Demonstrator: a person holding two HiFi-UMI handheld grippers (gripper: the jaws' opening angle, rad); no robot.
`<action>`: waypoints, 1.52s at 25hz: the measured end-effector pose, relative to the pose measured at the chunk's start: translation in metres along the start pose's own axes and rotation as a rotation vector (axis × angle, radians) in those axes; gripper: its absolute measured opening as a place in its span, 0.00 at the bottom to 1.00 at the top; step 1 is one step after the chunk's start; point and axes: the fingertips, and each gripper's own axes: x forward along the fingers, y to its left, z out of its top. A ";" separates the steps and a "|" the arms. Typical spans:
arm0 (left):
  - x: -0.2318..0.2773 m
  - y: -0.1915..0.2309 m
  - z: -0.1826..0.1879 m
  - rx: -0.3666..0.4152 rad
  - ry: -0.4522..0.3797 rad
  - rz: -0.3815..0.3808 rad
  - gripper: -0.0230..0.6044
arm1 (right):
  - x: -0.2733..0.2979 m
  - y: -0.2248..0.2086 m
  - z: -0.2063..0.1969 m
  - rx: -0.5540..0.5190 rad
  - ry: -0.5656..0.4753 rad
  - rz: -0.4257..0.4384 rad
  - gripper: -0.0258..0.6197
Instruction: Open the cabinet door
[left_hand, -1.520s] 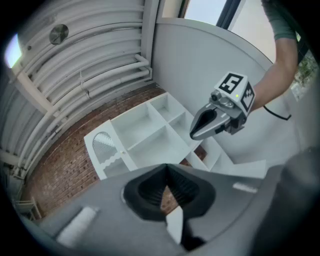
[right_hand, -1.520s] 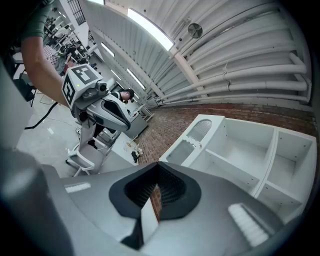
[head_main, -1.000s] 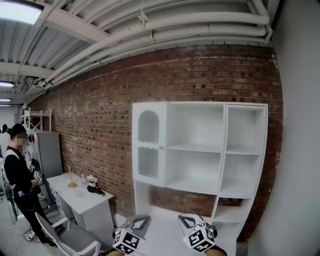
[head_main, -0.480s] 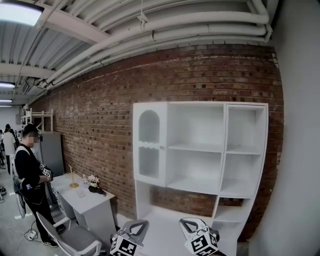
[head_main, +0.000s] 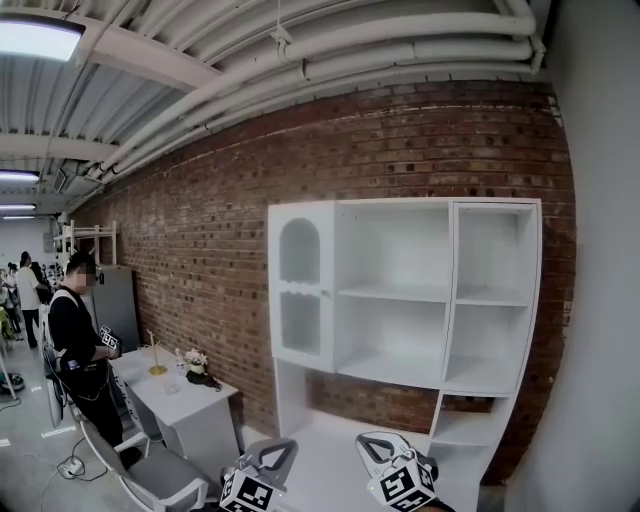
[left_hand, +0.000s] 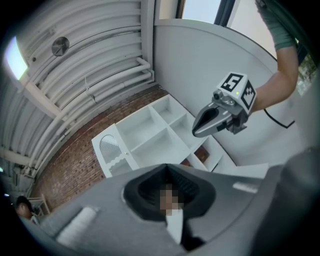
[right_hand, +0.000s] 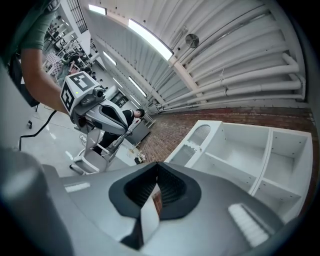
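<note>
A: Is it bright here?
B: Yes. The long ceiling lamp (head_main: 35, 35) glares white. The cabinet (head_main: 390, 250) has only soft grey shadows inside.
A: Anything bent or fuzzy?
B: The brick wall (head_main: 200, 230) curves near the edges. Both gripper views have dark corners.

No text, label or number is readable.
</note>
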 end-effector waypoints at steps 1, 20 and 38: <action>0.000 -0.001 0.001 -0.002 0.002 0.006 0.03 | 0.000 -0.001 -0.001 -0.003 -0.007 0.003 0.05; 0.051 0.042 -0.046 -0.028 -0.038 -0.052 0.03 | 0.076 -0.014 -0.020 -0.026 0.044 -0.029 0.05; 0.077 0.095 -0.095 -0.058 -0.094 -0.104 0.03 | 0.144 -0.012 -0.021 -0.041 0.113 -0.083 0.05</action>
